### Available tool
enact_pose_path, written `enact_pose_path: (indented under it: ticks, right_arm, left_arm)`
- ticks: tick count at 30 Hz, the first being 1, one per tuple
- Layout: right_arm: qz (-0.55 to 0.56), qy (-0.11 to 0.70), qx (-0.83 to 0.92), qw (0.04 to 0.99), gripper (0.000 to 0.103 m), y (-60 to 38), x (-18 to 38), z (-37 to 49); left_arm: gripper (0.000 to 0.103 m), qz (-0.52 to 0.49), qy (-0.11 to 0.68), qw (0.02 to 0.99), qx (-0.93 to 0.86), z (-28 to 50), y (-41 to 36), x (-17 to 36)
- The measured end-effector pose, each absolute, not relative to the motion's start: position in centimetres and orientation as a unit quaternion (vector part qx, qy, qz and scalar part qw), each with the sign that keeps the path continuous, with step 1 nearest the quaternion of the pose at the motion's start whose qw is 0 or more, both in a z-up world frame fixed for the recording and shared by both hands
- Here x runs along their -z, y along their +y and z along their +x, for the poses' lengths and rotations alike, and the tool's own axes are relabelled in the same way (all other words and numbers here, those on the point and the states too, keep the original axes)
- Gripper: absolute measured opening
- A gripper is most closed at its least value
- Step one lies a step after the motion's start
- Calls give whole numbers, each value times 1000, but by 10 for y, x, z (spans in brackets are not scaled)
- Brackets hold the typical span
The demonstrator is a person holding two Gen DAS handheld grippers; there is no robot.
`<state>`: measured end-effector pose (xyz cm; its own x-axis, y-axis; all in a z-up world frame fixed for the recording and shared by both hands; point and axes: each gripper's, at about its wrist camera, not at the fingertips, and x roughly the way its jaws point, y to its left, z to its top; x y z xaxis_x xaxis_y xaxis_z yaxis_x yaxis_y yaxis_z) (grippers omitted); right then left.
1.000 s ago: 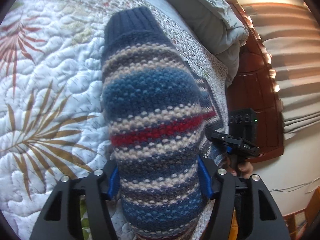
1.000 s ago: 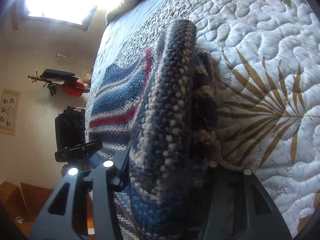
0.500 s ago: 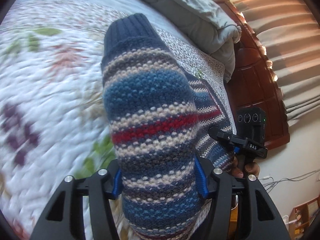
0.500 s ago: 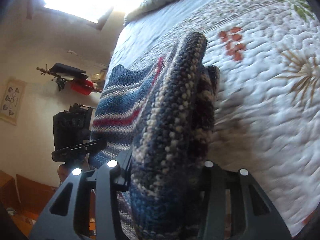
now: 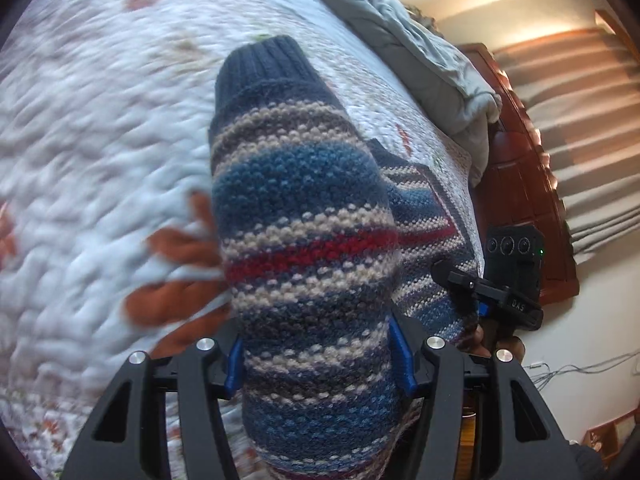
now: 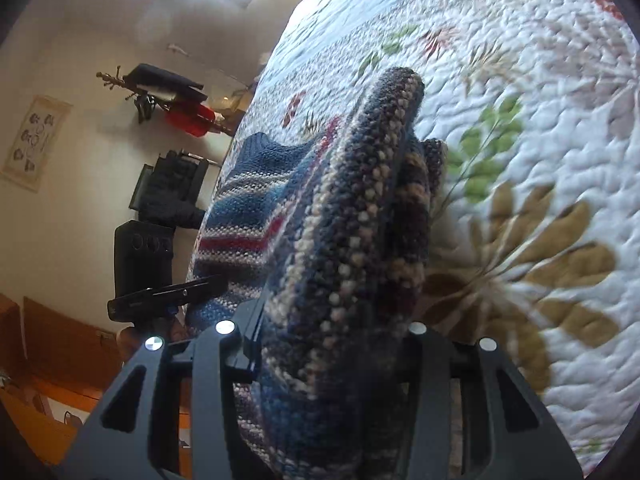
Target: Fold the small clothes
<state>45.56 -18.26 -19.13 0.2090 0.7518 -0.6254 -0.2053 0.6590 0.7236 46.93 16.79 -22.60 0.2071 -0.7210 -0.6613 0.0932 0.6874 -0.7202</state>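
A knitted sweater [image 5: 304,208] in blue, cream and red stripes, with a navy ribbed cuff, hangs bunched between both grippers above the quilt. My left gripper [image 5: 318,364] is shut on a thick fold of it, blue pads pressing each side. In the right wrist view the sweater [image 6: 360,200] stands up as a folded edge, and my right gripper [image 6: 332,344] is shut on it. The rest of the knit stretches sideways toward the left gripper's black body [image 6: 160,292]. The right gripper's body [image 5: 508,272] shows beyond the sweater in the left wrist view.
A white quilt [image 5: 100,120] with leaf and flower prints covers the bed and looks blurred. A rumpled grey duvet [image 5: 420,52] lies at the far end by a dark wooden headboard [image 5: 520,208]. A wall rack [image 6: 168,92] hangs beyond the bed's edge.
Both grippers have travelled together across the bed, carrying the sweater a little higher. The quilt's pattern has slid past underneath. Both grips have stayed on the knit.
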Motion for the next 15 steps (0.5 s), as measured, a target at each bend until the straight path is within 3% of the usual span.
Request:
enact_pose_path:
  ticks: [9,11,13,15]
  right_arm:
    - [273,554,-301,726,42,-178,226,442]
    - [284,563,-302,715,46,-189,237,444]
    - [291,569,-301,708,62,-200,241,447]
    - [287,569,-299,710,70,-208,235,449]
  left_arm:
    - [59,-301,566,707,300,465,194,264]
    - [61,-305,566,705,299,466,193,269]
    - [65,-310,563,705,299,464,200,273]
    - [68,-306,556,715,294,457,206,268]
